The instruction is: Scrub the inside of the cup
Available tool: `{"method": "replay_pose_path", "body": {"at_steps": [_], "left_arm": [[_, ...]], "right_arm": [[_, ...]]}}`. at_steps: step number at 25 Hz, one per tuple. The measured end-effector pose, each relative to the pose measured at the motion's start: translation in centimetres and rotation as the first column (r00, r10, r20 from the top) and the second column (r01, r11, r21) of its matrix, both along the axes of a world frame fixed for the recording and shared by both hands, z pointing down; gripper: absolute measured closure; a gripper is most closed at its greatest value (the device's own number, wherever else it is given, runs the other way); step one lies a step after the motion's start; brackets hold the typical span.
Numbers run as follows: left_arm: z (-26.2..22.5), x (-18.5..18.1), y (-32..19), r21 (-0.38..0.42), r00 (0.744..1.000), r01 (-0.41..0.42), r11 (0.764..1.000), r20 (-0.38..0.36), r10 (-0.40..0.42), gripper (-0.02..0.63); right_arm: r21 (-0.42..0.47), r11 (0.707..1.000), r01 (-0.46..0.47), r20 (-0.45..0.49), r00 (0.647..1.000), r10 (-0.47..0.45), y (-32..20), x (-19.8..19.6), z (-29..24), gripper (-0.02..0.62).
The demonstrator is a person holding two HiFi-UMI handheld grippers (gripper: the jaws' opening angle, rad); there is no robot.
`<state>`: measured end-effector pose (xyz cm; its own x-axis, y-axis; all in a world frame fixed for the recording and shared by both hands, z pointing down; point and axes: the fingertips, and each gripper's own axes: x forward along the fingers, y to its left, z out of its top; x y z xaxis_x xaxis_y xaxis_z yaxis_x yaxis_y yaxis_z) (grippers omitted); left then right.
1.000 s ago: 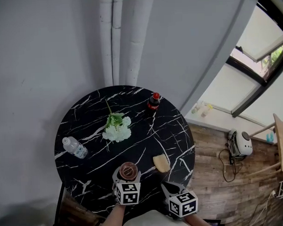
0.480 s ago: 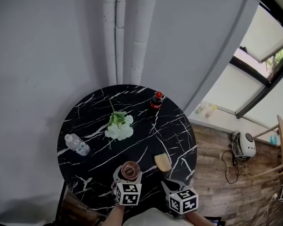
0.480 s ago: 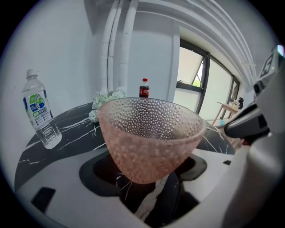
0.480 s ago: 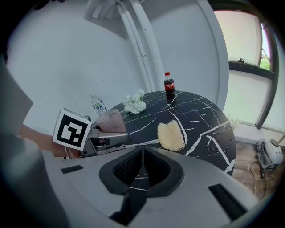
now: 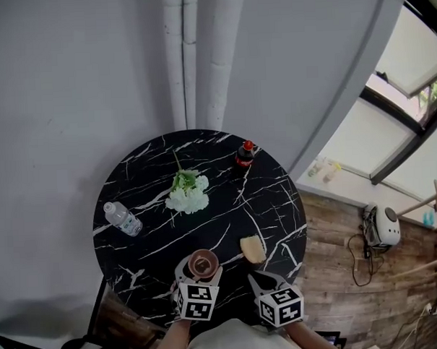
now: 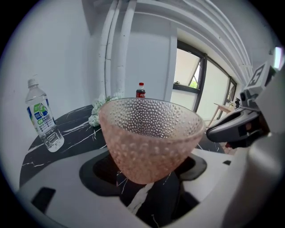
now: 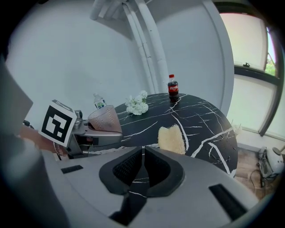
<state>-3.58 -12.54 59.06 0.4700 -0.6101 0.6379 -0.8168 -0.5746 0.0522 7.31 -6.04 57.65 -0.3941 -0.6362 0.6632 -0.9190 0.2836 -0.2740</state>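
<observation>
A pink dimpled glass cup [image 6: 149, 136] sits upright between the jaws of my left gripper [image 6: 147, 171], which is shut on its lower part. In the head view the cup [image 5: 203, 263] is held just over the near edge of the round black marble table [image 5: 155, 209]. A pale yellow sponge [image 5: 252, 249] lies on the table to the cup's right. My right gripper [image 7: 143, 168] is shut and empty, and the sponge [image 7: 172, 138] lies a little ahead of it. In the right gripper view the cup [image 7: 104, 119] and the left gripper show at the left.
On the table stand a clear water bottle [image 5: 122, 218] at the left, white flowers [image 5: 187, 195] in the middle and a cola bottle [image 5: 244, 154] at the far side. White pipes [image 5: 199, 62] run up the wall behind. Wooden floor and a small appliance [image 5: 383, 226] lie to the right.
My left gripper has lifted the cup slightly. The head view has shifted a little, so the table sits further right in frame. The right gripper has stayed shut and still.
</observation>
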Motion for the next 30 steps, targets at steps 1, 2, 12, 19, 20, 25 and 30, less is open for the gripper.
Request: {"method": "replay_pose_path", "body": {"at_steps": [1,2,12,19,20,25,30], "left_arm": [[-0.3,0.3,0.1,-0.004,1.000,-0.008,1.000,-0.021,0.007,0.255],[-0.6,0.6,0.2,-0.010,0.999,-0.016,1.000,-0.047,0.016,0.255],[-1.9,1.0,1.6,-0.038,0.997,-0.021,0.999,-0.080,0.018,0.255],[-3.7,0.6,2.1,-0.046,0.991,0.039,0.998,-0.123,-0.044,0.255],[-4.0,0.6,2.1,-0.046,0.991,0.045,0.998,-0.125,-0.050,0.255],[-4.9,0.2,2.4,-0.046,0.990,0.051,0.998,-0.130,-0.057,0.255],[-5.4,-0.3,2.7,-0.042,0.990,0.067,0.997,-0.124,-0.072,0.255]], "right_arm": [[0.003,1.000,0.005,-0.002,1.000,-0.005,-0.1,0.1,0.0,0.557],[0.008,1.000,0.011,-0.004,1.000,-0.011,-0.1,0.1,-0.1,0.557],[0.051,0.998,0.042,-0.032,0.999,-0.041,-1.1,0.5,-0.4,0.557],[0.076,0.993,0.085,-0.077,0.994,-0.079,-2.3,0.7,-0.4,0.555],[0.078,0.992,0.098,-0.089,0.992,-0.091,-2.5,0.6,-0.3,0.554],[0.080,0.978,0.191,-0.156,0.972,-0.177,-3.2,0.3,0.2,0.468],[0.053,0.973,0.223,-0.213,0.955,-0.208,-4.0,0.6,1.3,0.457]]}}
